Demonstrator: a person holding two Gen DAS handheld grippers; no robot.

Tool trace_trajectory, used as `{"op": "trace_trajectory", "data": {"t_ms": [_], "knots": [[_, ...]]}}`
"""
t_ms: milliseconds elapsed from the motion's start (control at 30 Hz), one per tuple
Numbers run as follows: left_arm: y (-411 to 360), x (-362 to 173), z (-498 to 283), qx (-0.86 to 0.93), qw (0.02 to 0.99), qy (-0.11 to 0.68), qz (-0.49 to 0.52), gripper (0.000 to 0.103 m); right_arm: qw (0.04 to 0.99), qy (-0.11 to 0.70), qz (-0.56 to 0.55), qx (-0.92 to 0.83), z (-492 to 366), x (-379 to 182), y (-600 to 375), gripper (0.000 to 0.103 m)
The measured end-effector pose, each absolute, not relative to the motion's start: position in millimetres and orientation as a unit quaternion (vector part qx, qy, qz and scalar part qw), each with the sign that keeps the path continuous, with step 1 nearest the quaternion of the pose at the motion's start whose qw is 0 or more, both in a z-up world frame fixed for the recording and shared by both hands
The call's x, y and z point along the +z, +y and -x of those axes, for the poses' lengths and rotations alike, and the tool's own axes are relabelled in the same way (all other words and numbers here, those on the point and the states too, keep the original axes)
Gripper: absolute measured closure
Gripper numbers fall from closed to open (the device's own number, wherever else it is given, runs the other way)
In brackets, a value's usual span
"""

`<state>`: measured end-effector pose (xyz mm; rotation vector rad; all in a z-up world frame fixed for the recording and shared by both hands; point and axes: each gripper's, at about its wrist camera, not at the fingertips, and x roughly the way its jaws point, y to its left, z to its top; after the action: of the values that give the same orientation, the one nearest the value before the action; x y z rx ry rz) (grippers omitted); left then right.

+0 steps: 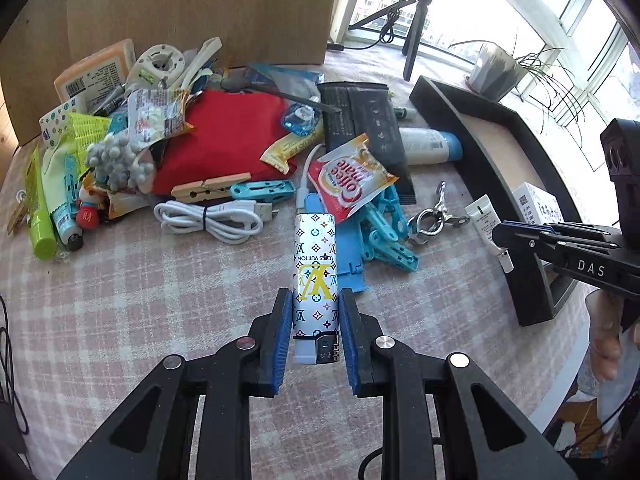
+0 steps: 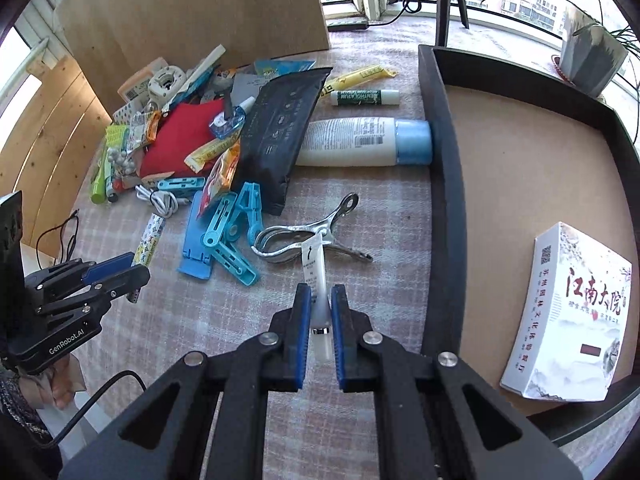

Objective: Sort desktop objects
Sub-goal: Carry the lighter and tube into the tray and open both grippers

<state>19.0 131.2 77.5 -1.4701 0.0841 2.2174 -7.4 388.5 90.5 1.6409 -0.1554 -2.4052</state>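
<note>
Both your grippers are loaded above the checked tablecloth [image 1: 120,320], beside the black-walled tray [image 2: 440,200].

Your left gripper [image 1: 314,320] is clamped on the white monogram-printed lighter [image 1: 314,264], gripped near its metal cap end so most of the body sticks out forward; it could pivot or slide out if you swing fast. Your right gripper [image 2: 321,308] pinches the small white squeeze tube [image 2: 316,280] across its soft body, just above the shiny metal clip [image 2: 304,240]; a tube that soft may squirm loose, or its tip may snag the clip as you carry it. The tray, holding one white printed box [image 2: 568,320], has a raised wall, so I judge a low pass would knock either item against it.
</note>
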Motion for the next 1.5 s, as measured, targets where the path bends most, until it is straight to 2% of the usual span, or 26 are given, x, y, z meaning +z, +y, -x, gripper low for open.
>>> {"op": "trace_trajectory", "data": {"t_ms": [267, 567, 900, 1100, 1167, 1200, 1267, 1300, 1500], "knots": [[215, 94, 6, 0.804, 0.279, 0.043, 0.523, 0.081, 0.069, -0.071, -0.536, -0.839, 17, 84, 417, 0.093], [334, 111, 11, 0.795, 0.334, 0.076, 0.501, 0.081, -0.002, -0.098, -0.510, -0.855, 23, 105, 506, 0.093], [441, 109, 6, 0.769, 0.380, 0.105, 0.502, 0.081, -0.089, -0.127, -0.512, -0.845, 20, 91, 601, 0.093], [465, 105, -3, 0.757, 0.396, 0.122, 0.506, 0.080, -0.111, -0.138, -0.517, -0.838, 14, 84, 623, 0.092], [467, 105, -5, 0.749, 0.404, 0.122, 0.511, 0.066, -0.108, -0.147, -0.521, -0.834, 13, 83, 625, 0.090], [466, 106, -5, 0.750, 0.404, 0.122, 0.509, 0.063, -0.110, -0.151, -0.523, -0.832, 13, 83, 626, 0.084], [465, 108, -7, 0.754, 0.403, 0.128, 0.503, 0.063, -0.115, -0.152, -0.521, -0.832, 11, 85, 624, 0.072], [464, 108, -7, 0.753, 0.402, 0.128, 0.504, 0.063, -0.116, -0.151, -0.519, -0.833, 11, 86, 623, 0.070], [442, 109, 0, 0.765, 0.379, 0.121, 0.506, 0.063, -0.098, -0.147, -0.523, -0.834, 13, 91, 604, 0.070]]}}
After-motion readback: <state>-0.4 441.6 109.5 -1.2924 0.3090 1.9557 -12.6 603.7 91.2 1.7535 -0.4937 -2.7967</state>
